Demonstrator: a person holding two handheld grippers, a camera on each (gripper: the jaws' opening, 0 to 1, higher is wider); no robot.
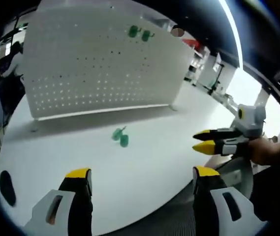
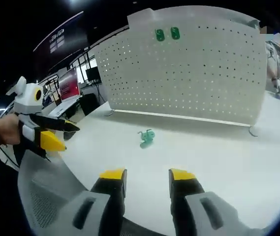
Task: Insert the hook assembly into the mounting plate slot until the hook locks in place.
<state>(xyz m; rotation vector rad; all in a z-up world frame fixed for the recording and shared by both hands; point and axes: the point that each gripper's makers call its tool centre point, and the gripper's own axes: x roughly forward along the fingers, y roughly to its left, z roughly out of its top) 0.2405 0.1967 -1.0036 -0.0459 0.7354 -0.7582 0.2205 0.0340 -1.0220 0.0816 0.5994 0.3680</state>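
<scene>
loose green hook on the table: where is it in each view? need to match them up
Left gripper view: the loose green hook lies on the white table near picture centre, in front of the pegboard.
Right gripper view: the same hook lies a little above centre, on the table, apart from the pegboard's base.
Shared landmark: the two green hooks mounted near the pegboard's top edge.

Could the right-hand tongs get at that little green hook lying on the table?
Probably yes. The green hook lies alone on the white table, straight ahead of the right tongs, which stand open with nothing between them and it.
</scene>
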